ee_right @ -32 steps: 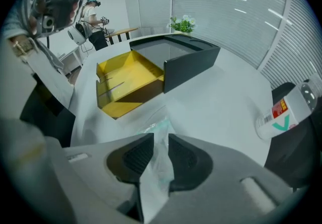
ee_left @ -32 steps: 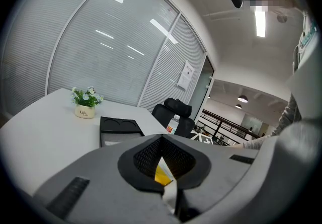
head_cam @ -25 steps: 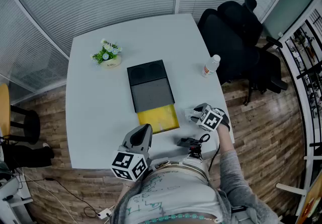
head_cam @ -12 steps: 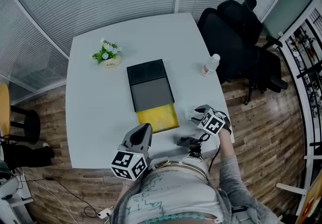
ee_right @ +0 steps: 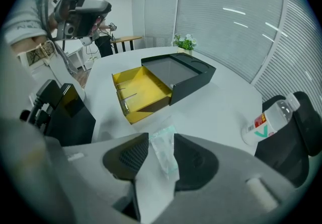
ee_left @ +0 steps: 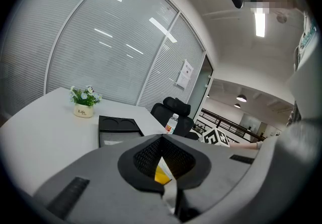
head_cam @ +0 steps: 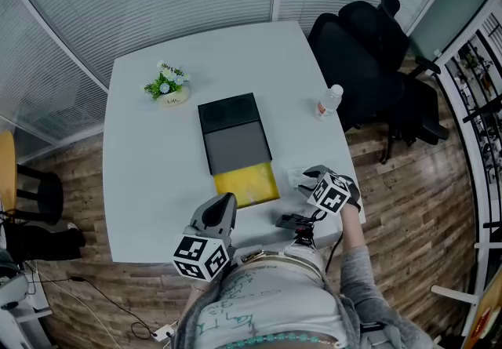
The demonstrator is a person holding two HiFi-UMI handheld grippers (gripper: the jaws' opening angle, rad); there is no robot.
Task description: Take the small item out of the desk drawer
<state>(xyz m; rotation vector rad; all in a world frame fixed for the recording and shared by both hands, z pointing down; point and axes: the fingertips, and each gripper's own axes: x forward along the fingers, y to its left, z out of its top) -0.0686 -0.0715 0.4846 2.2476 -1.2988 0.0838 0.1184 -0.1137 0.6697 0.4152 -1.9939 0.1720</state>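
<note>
Since the packet (ee_right: 163, 155) is already out of the open drawer (head_cam: 245, 185), my right gripper (head_cam: 307, 180) clamps it; left gripper (head_cam: 223, 205) closed, empty.

The right gripper (head_cam: 306, 179) drifts a little toward the lower right of the head view, ending slightly farther from the open yellow drawer (head_cam: 245, 183) than a second ago. Its marker cube (head_cam: 331, 193) now sits lower and further right. The clear packet (ee_right: 163, 150) pinched between its jaws travels with it.
</note>
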